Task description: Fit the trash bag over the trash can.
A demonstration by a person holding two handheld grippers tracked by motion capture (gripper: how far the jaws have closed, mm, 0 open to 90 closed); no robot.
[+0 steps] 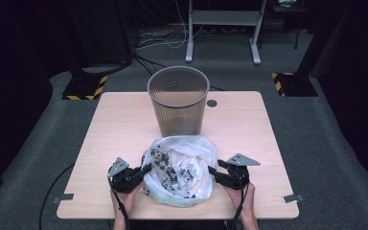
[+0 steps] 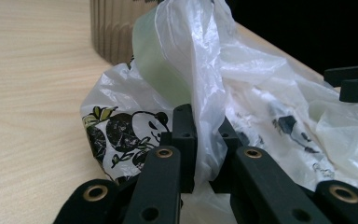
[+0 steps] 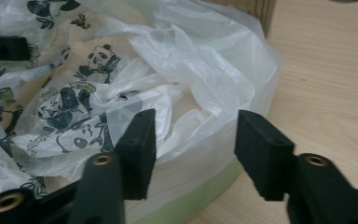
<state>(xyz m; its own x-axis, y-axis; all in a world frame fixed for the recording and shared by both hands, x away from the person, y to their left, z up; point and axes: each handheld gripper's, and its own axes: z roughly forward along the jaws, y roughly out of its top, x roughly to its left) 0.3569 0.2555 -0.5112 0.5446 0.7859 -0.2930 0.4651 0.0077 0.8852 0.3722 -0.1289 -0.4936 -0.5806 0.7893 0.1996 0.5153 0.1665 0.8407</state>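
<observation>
On the bench (image 1: 120, 120), near its front edge, sits a crumpled plastic bag (image 1: 179, 170), translucent white with black panda prints and a pale green rim. Bag lies between the two tools, just in front of the bin (image 1: 178, 99).

Left tool (image 1: 135, 175): at the bag's left side, person's hand behind it at the bench edge. Its own view shows the jaws drawn narrow, a fold of bag film (image 2: 205, 135) pinched between them and rising up past the tips. Holding the bag.

Right tool (image 1: 219, 171): at the bag's right side, hand behind it. Its own view shows the jaws standing apart, bag edge (image 3: 200, 140) in the gap, pads not pressing on it. Not gripping.

Bin: ribbed, grey-brown, upright, mid-bench, behind the bag; the bag's far side is close against its base, contact not certain.

Bag top is open and rumpled, with wood tone showing through the film in the right tool's view. A small dark round hole (image 1: 212, 103) marks the bench just right of the bin.
</observation>
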